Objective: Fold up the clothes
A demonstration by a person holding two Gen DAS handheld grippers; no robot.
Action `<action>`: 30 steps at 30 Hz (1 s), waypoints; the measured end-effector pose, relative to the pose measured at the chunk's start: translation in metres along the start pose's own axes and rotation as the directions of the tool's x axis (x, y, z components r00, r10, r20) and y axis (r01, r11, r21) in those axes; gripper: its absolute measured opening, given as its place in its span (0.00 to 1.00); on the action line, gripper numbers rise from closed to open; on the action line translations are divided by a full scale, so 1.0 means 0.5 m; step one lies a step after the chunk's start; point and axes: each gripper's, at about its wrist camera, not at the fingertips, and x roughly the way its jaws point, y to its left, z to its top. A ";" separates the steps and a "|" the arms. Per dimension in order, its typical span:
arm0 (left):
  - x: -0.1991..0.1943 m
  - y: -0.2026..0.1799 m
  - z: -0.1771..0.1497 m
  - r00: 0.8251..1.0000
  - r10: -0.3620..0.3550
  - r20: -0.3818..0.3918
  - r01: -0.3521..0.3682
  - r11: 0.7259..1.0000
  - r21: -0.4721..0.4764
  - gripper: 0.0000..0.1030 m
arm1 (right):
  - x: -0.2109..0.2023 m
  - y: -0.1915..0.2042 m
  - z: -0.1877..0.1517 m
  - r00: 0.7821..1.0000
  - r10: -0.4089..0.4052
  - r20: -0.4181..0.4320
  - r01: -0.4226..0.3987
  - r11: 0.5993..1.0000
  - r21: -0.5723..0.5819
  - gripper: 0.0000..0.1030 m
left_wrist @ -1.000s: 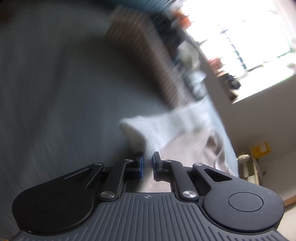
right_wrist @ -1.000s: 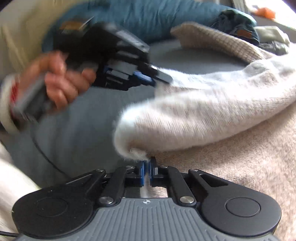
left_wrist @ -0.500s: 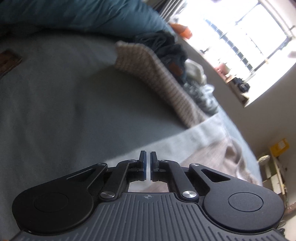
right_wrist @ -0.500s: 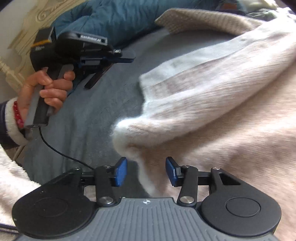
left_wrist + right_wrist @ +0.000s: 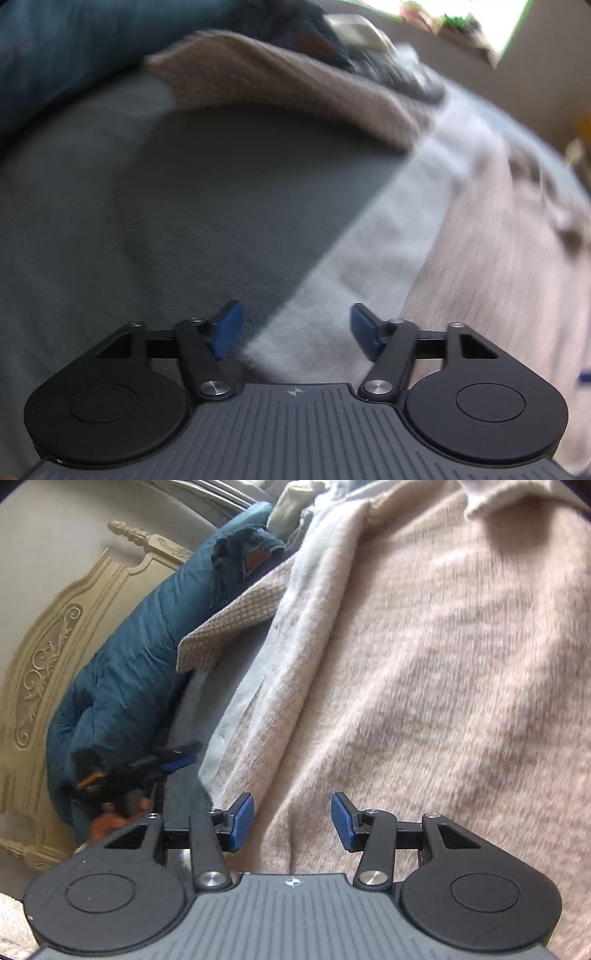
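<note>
While both sets of fingers stand spread and empty, we log: left gripper (image 5: 295,328) at lower centre, over the pale hem of the pink fuzzy sweater (image 5: 424,672); right gripper (image 5: 291,821) above the sweater, which fills the frame's right on the grey bed (image 5: 184,206); beige knit (image 5: 280,85) upper centre; teal duvet (image 5: 136,672) left.
</note>
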 end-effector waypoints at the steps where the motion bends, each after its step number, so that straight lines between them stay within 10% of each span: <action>1: 0.013 -0.005 -0.003 1.000 0.008 -0.015 -0.007 0.999 0.050 0.71 | 0.006 0.001 -0.002 1.000 -0.001 -0.013 0.000 1.000 -0.004 0.48; 5: 0.017 -0.021 -0.012 0.999 0.029 0.013 -0.030 0.993 0.111 0.74 | 0.024 0.011 -0.008 0.998 -0.009 -0.056 0.007 0.999 -0.033 0.48; 12: 0.001 -0.073 -0.022 0.996 0.045 0.082 -0.061 0.978 0.202 0.09 | 0.024 0.012 -0.025 0.998 -0.043 -0.047 0.042 0.999 -0.005 0.48; 15: -0.038 -0.087 -0.007 0.989 -0.112 0.095 0.102 0.989 0.109 0.08 | 0.018 0.000 -0.019 0.998 -0.052 -0.023 0.053 0.998 0.031 0.48; 20: -0.121 -0.187 0.030 0.897 -0.412 0.161 0.395 0.909 0.131 0.07 | 0.001 -0.032 -0.007 0.997 -0.068 0.040 0.063 0.993 0.100 0.48; 24: -0.161 -0.304 0.043 0.757 -0.640 0.132 0.610 0.764 0.211 0.07 | -0.031 -0.083 -0.018 0.990 -0.072 0.122 0.045 0.976 0.213 0.48; 27: -0.131 -0.406 0.005 0.684 -0.730 -0.004 0.708 0.662 0.245 0.08 | -0.055 -0.121 -0.025 0.980 -0.082 0.183 0.025 0.955 0.294 0.48; 30: -0.073 -0.473 -0.048 0.692 -0.703 -0.163 0.720 0.654 0.232 0.13 | -0.079 -0.159 -0.033 0.966 -0.096 0.242 -0.001 0.928 0.372 0.48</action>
